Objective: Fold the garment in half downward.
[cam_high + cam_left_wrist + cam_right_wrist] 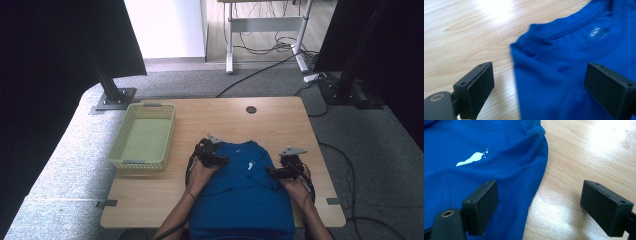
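A blue T-shirt point(242, 192) lies on the wooden table point(150, 195), neck away from the person, its lower part hanging over the near edge. A small white print point(249, 164) marks its chest. My left gripper point(216, 161) sits at the shirt's left shoulder, open; its jaws straddle the shirt's point(564, 82) left edge, one over bare wood. At the right shoulder my right gripper point(274, 172) is open too, with the shirt's point(486, 167) right edge between its jaws. The white print point(470, 159) lies ahead of its left jaw.
A pale green plastic basket point(144, 136) stands empty at the table's left side. A round cable hole point(251, 109) sits near the far edge. Black frame posts point(107, 82) and cables point(265, 47) are on the floor behind the table.
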`<state>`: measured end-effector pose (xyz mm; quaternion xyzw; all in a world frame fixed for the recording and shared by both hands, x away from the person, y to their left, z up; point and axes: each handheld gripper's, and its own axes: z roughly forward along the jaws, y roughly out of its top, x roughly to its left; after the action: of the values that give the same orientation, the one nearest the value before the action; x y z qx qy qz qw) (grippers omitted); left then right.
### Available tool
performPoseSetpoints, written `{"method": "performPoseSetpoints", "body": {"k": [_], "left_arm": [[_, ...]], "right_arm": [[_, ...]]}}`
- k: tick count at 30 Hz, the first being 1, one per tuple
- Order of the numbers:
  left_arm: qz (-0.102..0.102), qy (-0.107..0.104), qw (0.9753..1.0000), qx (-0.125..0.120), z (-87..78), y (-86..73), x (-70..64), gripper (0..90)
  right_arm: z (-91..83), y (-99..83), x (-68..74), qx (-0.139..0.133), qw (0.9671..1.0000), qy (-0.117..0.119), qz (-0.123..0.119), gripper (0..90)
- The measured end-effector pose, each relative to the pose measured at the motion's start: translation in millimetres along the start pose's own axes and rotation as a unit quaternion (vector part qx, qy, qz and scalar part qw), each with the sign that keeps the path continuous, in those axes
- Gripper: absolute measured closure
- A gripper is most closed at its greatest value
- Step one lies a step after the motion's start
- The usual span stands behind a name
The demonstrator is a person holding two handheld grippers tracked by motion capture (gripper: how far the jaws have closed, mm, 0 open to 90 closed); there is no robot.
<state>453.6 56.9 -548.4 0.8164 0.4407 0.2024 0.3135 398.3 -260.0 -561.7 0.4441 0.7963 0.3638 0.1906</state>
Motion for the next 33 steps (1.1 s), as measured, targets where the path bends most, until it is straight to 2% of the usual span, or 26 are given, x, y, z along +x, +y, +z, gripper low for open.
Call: {"method": "performPoseSetpoints", "body": {"k": [3, 9, 11, 13, 17, 21, 22, 24, 27, 29, 33], "left_arm": [[-0.018, 0.007, 0.9998, 0.005, -3.8, -5.9, 14.7, 8.8], [-0.053, 0.043, 0.9976, 0.01, -15.5, -15.6, 46.6, 9.1], [-0.07, 0.036, 0.9969, -0.001, -18.6, -15.3, 52.2, 9.1], [-0.079, 0.026, 0.9965, -0.013, -19.7, -12.5, 52.2, 9.2], [-0.079, 0.011, 0.9966, -0.021, -12.5, -6.0, 44.6, 9.2], [-0.073, 0.025, 0.997, -0.008, 0.7, -6.2, 42.5, 9.1], [-0.067, 0.036, 0.9971, -0.009, 0.9, -7.4, 43.2, 8.9], [-0.072, 0.041, 0.9965, -0.007, -1.5, -9.1, 47.3, 9.8], [-0.07, 0.06, 0.9957, -0.002, -6.4, -12.2, 53.3, 10.0], [-0.074, 0.064, 0.9952, -0.002, -8.6, -14.8, 57.0, 10.0], [-0.082, 0.054, 0.9951, -0.011, -8.9, -19.3, 59.7, 10.1]], "right_arm": [[-0.1, -0.1, 0.0, 0.0, 1.0, 0.0, 0.0, 14.4], [-0.1, 0.0, 0.0, 0.0, 1.0, 0.0, 0.0, 14.4], [-0.1, 0.0, 0.0, 0.0, 1.0, 0.0, 0.0, 14.4], [-0.1, 0.0, 0.0, 0.0, 1.0, 0.0, 0.0, 14.4], [-0.1, 0.0, 0.0, 0.0, 1.0, 0.0, 0.0, 14.4], [-0.1, -0.1, 0.0, 0.0, 1.0, 0.0, 0.0, 14.4], [-0.1, -0.1, 0.0, 0.0, 1.0, 0.0, 0.0, 14.4], [-0.1, -0.1, 0.0, 0.0, 1.0, 0.0, 0.0, 14.4], [-0.1, 0.0, 0.0, 0.0, 1.0, 0.0, 0.0, 14.4], [0.0, 0.0, 0.0, 0.0, 1.0, 0.0, 0.0, 14.4], [-0.1, 0.0, 0.0, 0.0, 1.0, 0.0, 0.0, 14.4]]}}
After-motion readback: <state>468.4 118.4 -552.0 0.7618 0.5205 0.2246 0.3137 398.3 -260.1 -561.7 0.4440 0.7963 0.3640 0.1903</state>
